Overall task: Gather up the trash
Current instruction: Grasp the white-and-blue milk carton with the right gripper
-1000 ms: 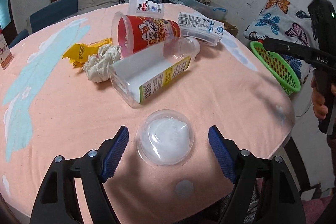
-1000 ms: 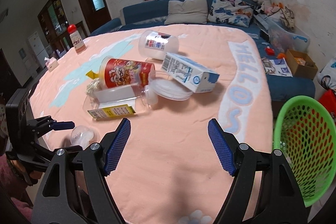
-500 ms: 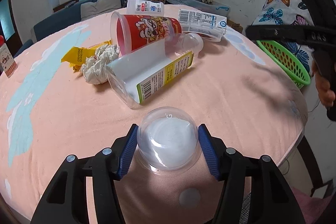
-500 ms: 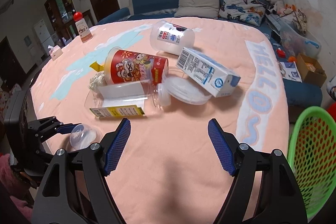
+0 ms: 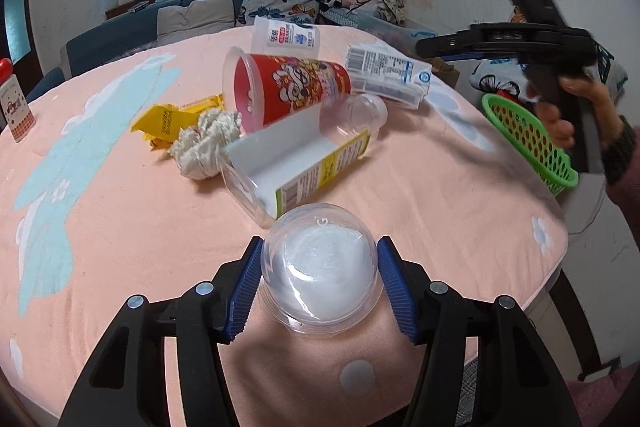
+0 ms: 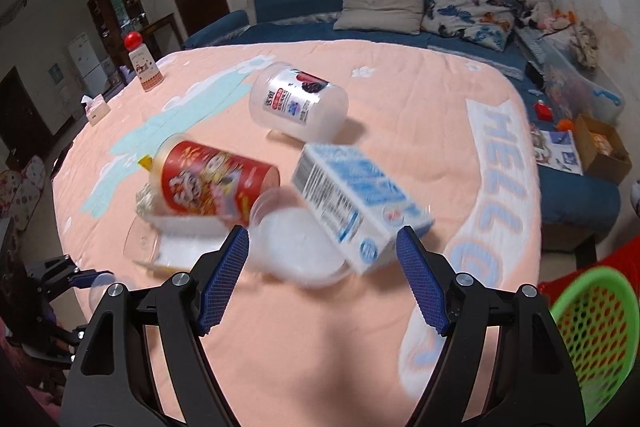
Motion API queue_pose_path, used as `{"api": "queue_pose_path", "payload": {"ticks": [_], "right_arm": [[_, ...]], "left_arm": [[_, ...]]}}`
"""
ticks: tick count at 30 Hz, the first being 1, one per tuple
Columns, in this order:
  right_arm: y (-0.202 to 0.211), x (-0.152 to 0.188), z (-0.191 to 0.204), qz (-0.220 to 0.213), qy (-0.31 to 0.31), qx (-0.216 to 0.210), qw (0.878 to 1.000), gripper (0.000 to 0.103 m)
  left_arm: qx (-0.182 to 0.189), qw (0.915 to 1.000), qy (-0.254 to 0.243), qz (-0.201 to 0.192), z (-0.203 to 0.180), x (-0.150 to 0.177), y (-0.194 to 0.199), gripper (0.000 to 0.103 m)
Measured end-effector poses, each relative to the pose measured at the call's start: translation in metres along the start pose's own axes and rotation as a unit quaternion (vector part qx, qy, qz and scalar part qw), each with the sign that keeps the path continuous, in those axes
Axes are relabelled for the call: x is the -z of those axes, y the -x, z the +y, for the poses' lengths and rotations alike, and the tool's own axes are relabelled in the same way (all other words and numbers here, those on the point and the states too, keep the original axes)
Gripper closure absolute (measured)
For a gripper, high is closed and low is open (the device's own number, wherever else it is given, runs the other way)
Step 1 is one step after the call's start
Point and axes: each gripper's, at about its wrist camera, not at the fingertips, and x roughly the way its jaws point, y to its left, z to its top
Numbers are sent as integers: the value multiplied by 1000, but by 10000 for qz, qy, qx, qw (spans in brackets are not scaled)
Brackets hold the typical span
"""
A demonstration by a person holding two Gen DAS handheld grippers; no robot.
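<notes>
My left gripper (image 5: pixel 319 285) is shut on a clear plastic dome lid (image 5: pixel 318 267) near the table's front edge. Behind it lie a clear bottle with a yellow label (image 5: pixel 304 155), a red cup on its side (image 5: pixel 280 87), a crumpled tissue (image 5: pixel 204 143), a yellow wrapper (image 5: pixel 168 119), a milk carton (image 5: pixel 386 77) and a white jar (image 5: pixel 286 37). My right gripper (image 6: pixel 322 277) is open and empty above the table, just before the milk carton (image 6: pixel 360 195), a flat clear lid (image 6: pixel 296 247) and the red cup (image 6: pixel 212 183). The white jar (image 6: pixel 298 103) lies beyond.
A green mesh basket (image 5: pixel 528 143) stands off the table's right edge; it also shows in the right wrist view (image 6: pixel 592 339). A red-capped bottle (image 6: pixel 141 63) and a tissue box (image 6: pixel 96 109) stand at the table's far left. A blue sofa (image 6: pixel 360 23) lies behind.
My left gripper has closed on the dome lid, which now sits a little higher between the fingers. My right gripper has moved forward toward the milk carton and flat lid.
</notes>
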Motion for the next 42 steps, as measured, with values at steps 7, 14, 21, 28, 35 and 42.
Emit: {"api": "queue_pose_path", "payload": {"ticks": [7, 14, 21, 28, 35, 42], "right_arm": [[-36, -28, -33, 276, 188, -360, 9988, 21], [-72, -38, -61, 735, 235, -1001, 9920, 19], [-89, -40, -73, 924, 183, -1621, 9823, 19], [-95, -40, -74, 986, 206, -1918, 9762, 25], [-85, -36, -71, 801, 230, -1681, 9822, 30], [-34, -24, -63, 323, 149, -1158, 9926, 32]], "left_arm": [[59, 9999, 141, 1, 4, -9, 3, 47], [125, 9997, 226, -12, 7, -23, 1, 47], [162, 9998, 113, 14, 0, -33, -2, 47], [169, 9998, 89, 82, -2, -36, -7, 47], [212, 9997, 34, 64, -6, -41, -6, 47], [433, 9990, -99, -69, -18, -49, -4, 47]]}}
